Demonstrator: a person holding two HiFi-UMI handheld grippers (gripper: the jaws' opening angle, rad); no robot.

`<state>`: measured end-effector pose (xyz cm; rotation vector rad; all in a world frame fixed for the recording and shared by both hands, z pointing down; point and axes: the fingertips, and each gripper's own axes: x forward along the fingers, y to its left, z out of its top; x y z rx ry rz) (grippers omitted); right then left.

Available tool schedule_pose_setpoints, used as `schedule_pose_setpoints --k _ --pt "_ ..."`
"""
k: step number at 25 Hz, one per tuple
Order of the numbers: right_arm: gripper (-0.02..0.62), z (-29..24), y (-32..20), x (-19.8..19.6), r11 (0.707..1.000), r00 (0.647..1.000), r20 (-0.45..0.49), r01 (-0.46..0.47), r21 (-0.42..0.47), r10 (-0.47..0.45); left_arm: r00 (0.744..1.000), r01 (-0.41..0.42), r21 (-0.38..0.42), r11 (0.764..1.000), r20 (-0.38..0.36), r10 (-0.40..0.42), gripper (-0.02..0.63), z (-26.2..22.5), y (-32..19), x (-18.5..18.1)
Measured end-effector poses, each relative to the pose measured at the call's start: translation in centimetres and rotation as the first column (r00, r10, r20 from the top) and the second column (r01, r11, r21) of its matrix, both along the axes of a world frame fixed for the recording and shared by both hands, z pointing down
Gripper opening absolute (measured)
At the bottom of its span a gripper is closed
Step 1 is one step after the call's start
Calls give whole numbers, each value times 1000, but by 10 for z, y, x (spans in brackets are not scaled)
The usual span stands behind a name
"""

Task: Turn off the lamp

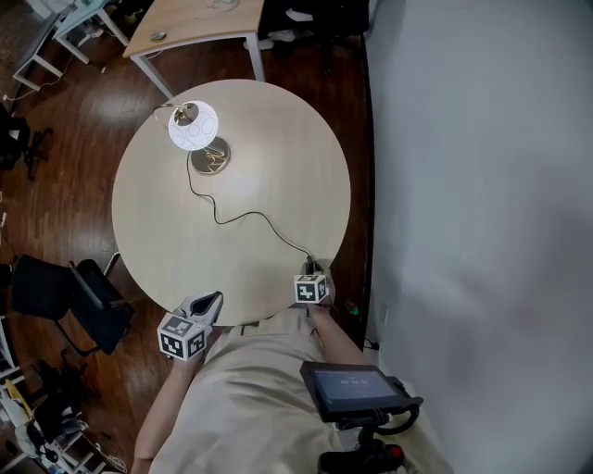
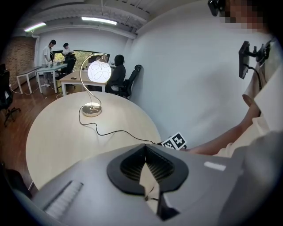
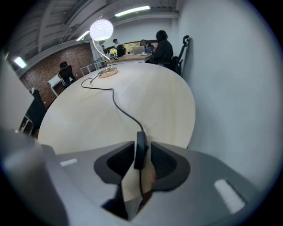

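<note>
- Worktop [image 1: 278, 157]: round, pale wood, beside a grey partition [image 1: 482, 185].
- Lamp [image 1: 193, 127]: stands at the far side of the worktop, well apart from both claws. White globe shade, lit, on a curved metal stem over a round metal base [image 1: 210, 159].
- Cord [image 1: 250, 215]: black, runs in loose bends from the base across the worktop to the near edge.
- Inline switch [image 3: 140, 148]: black, slim, on the cord at the near edge of the worktop, standing between the pads of the right claw.
- Right claw [image 1: 312, 268]: pointed steeply down at the worktop edge. Jaws slightly spread about the switch, the left pad close against it and a thin gap showing at the right pad.
- Left claw [image 1: 211, 301]: at the near edge, left of the right claw. Jaw tips pressed together, nothing between them.
- Surroundings: a dark office chair [image 1: 83, 296] on the wooden floor to the left, and a rectangular desk [image 1: 195, 23] beyond the worktop.
</note>
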<state>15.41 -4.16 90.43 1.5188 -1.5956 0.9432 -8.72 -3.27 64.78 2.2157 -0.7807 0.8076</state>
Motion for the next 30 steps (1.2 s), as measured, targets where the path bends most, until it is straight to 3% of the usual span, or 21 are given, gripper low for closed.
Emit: schedule_pose_setpoints --k 6,9,21,30 --pt "129 -2 0 4 999 999 36 -39 11 39 1000 -19 -2 1000 3 19 5 2 5 4" --pt "91 -1 -1 5 998 997 49 -55 -13 55 1000 -21 -3 1000 5 21 5 2 6 5" --pt "106 -5 -10 2 1000 999 42 -25 3 25 1000 7 -3 1000 2 -7 5 1 14 -1" --pt "63 -4 -8 8 999 999 16 -32 9 32 1000 12 -12 1000 3 -12 5 2 20 0"
